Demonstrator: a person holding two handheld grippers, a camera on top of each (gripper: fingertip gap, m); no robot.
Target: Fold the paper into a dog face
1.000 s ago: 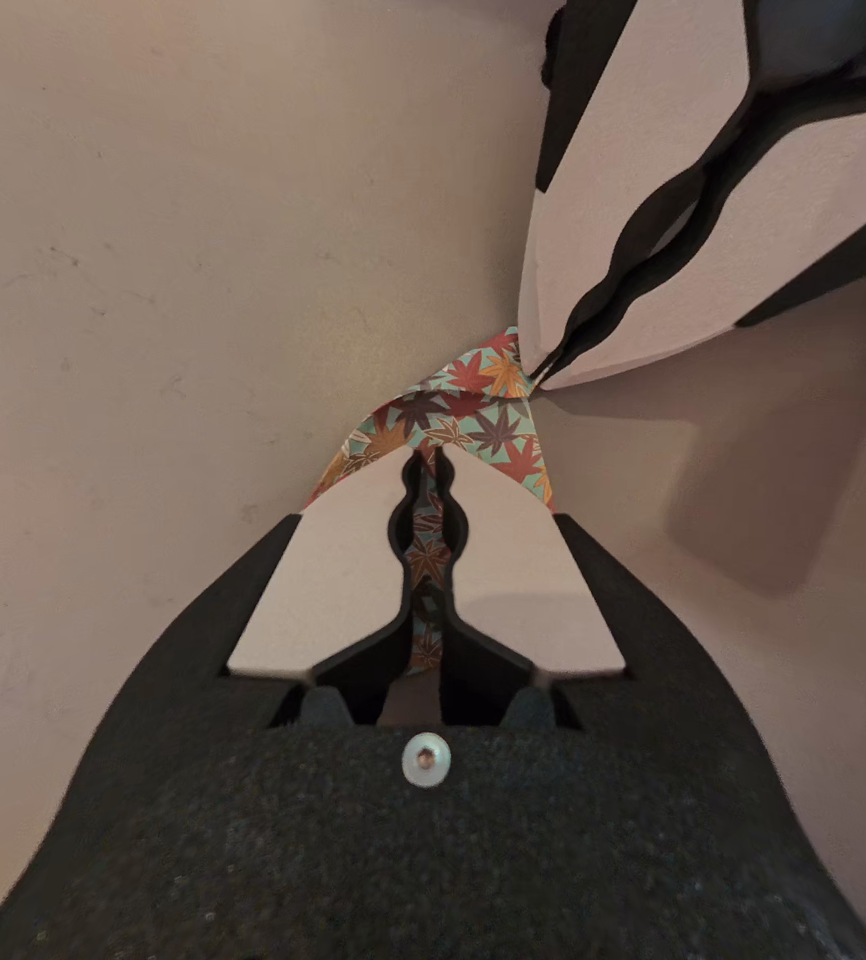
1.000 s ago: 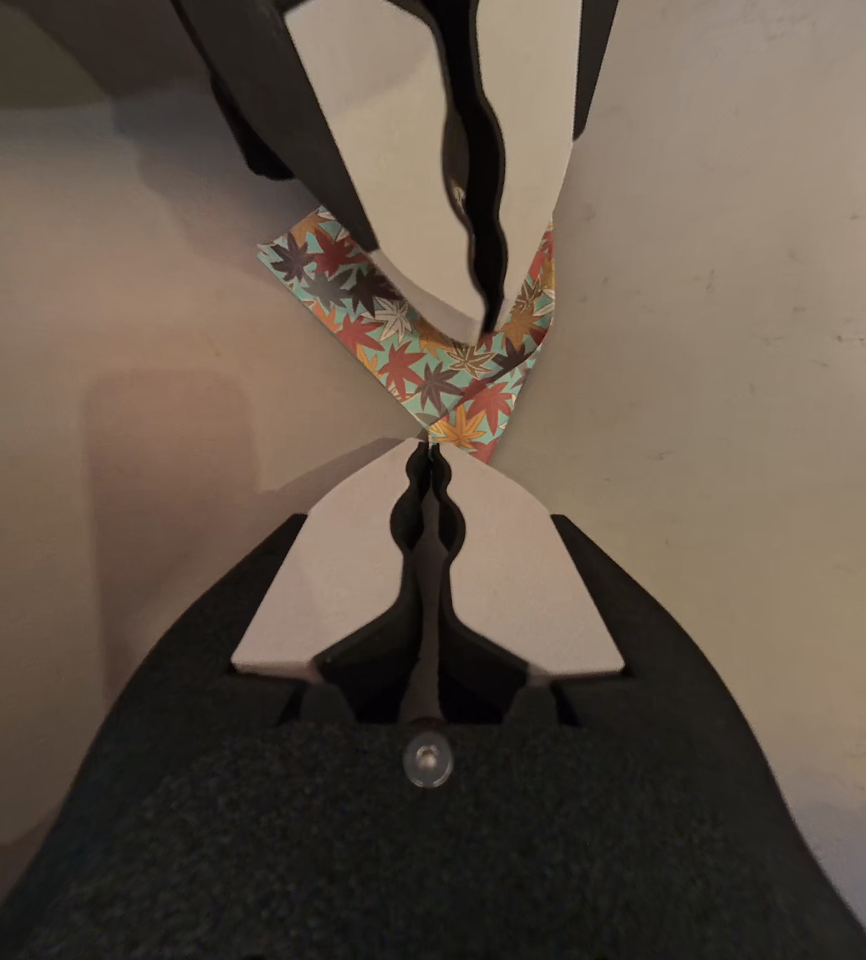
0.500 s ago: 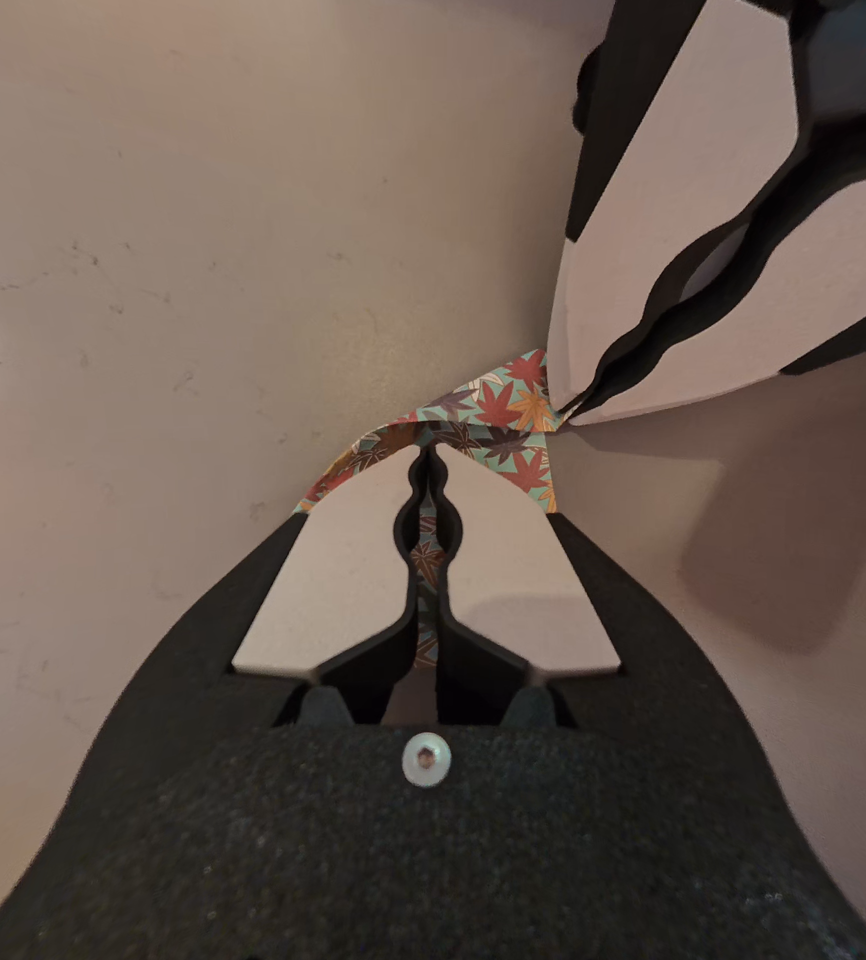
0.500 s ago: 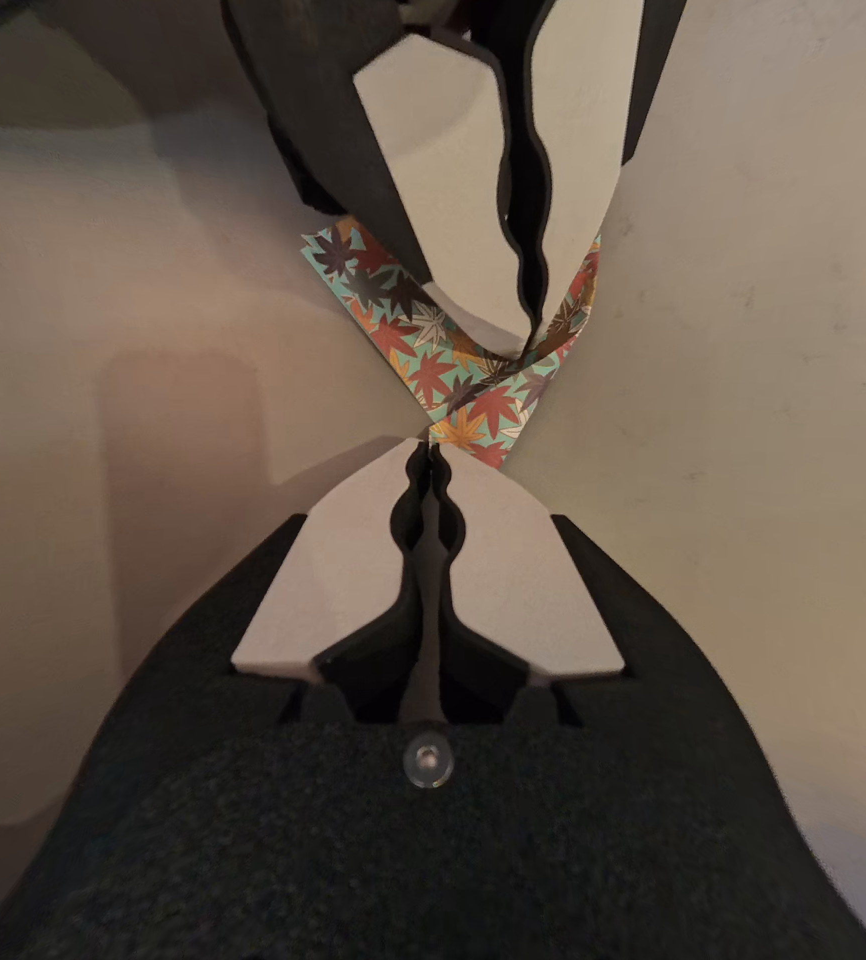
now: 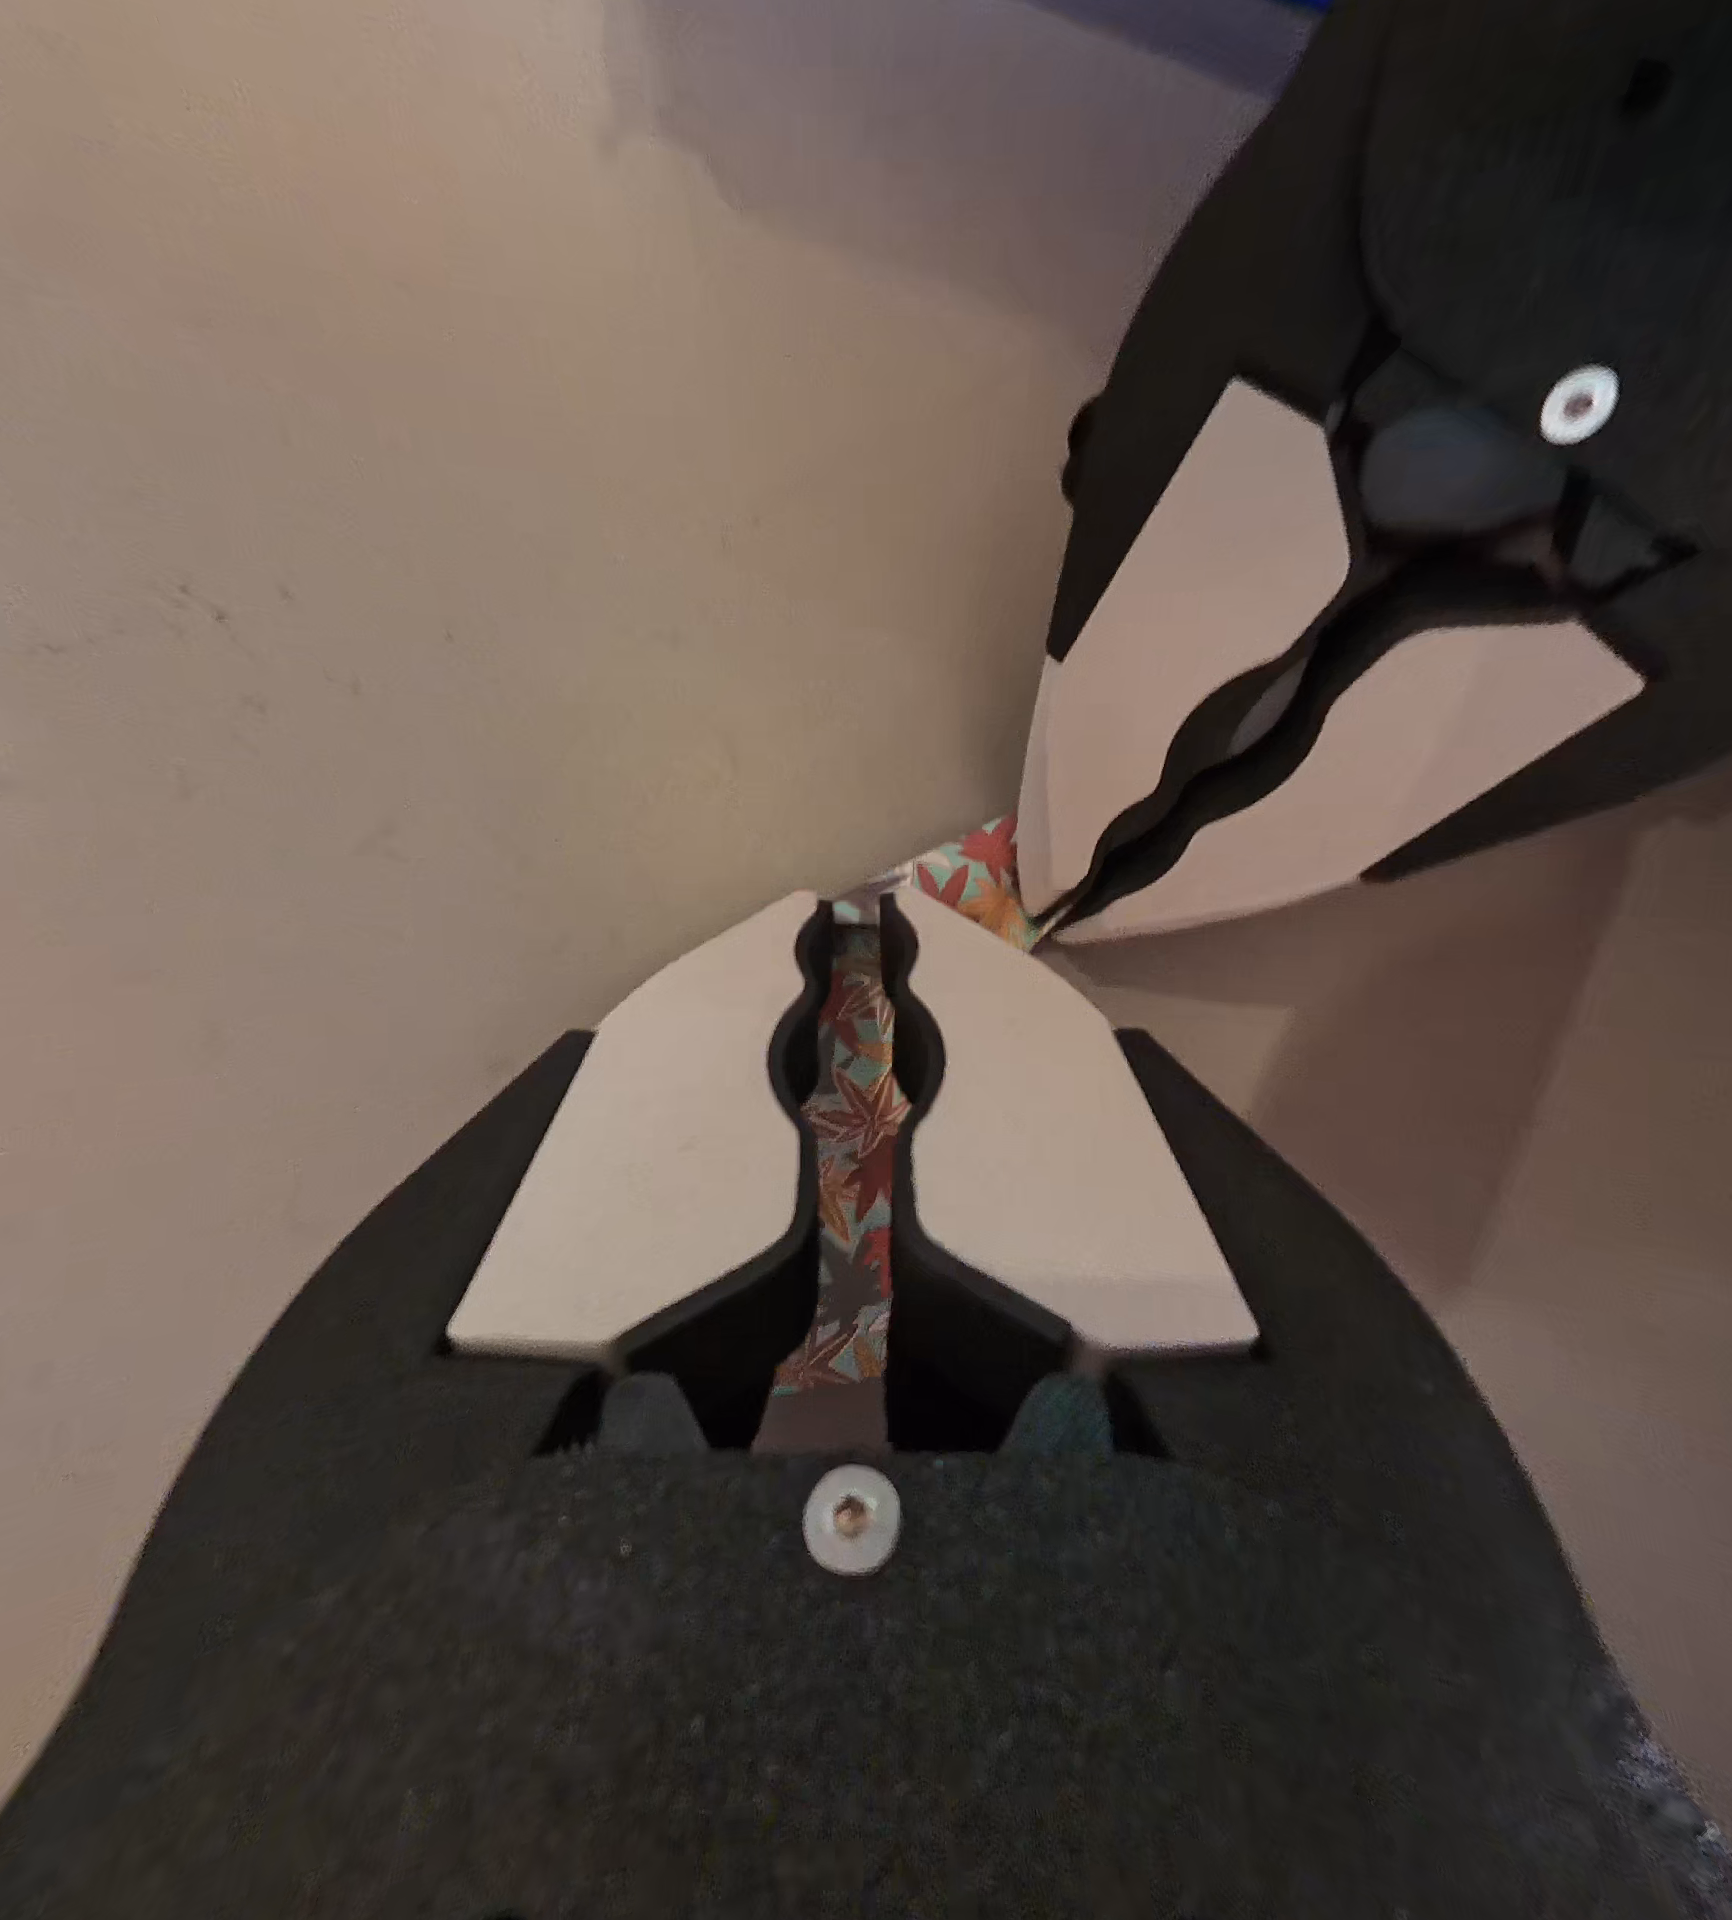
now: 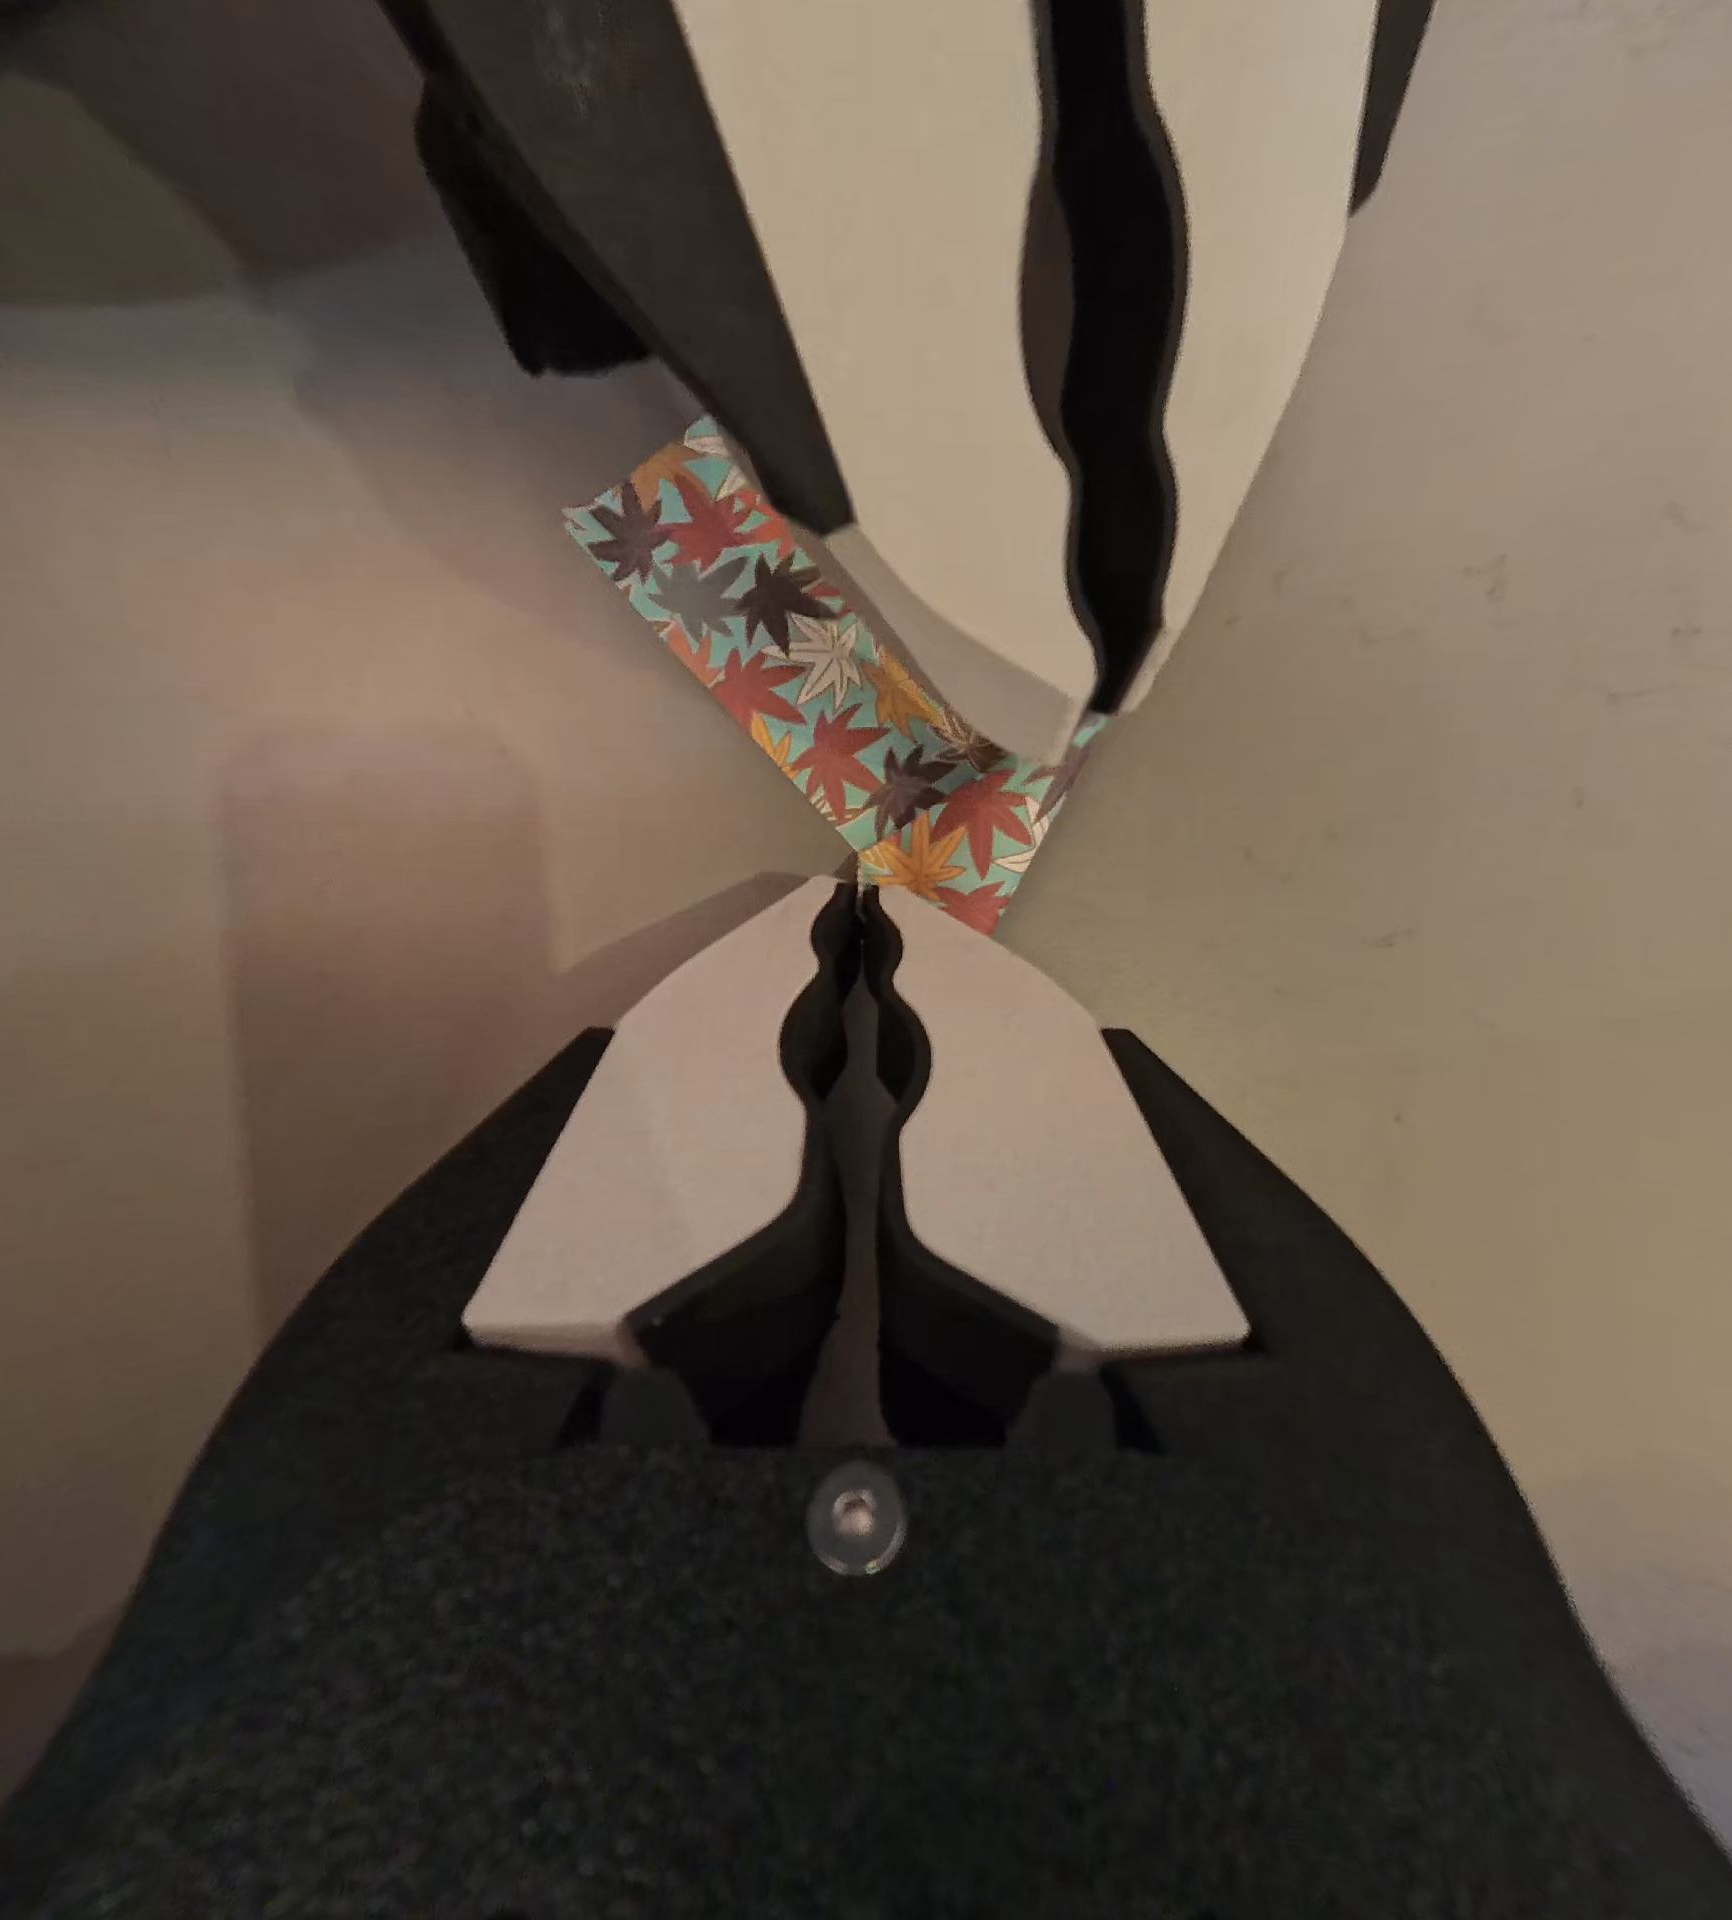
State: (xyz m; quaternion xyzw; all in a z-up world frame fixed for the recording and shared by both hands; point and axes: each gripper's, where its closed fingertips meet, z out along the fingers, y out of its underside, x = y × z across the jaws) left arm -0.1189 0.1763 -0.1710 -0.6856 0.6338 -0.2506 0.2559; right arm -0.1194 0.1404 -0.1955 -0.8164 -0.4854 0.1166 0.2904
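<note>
Teal paper (image 6: 820, 707) printed with red, orange and dark maple leaves is folded into a narrow strip above the beige desk (image 5: 342, 540). Left tongs (image 5: 857, 914) pinch one end, the strip running back between their jaws; right tongs (image 6: 857, 896) nip the other corner.

A pale beige tabletop (image 5: 342, 540) is seen filling the background of both wrist views; its surface (image 6: 1527, 935) is marked by small dark scuffs and faint scratches; soft shadows (image 6: 374, 914) are cast across it, darker toward the upper left corner of the right wrist view; a sliver of blue (image 5: 1303, 8) is glimpsed at the top edge of the left wrist view.
</note>
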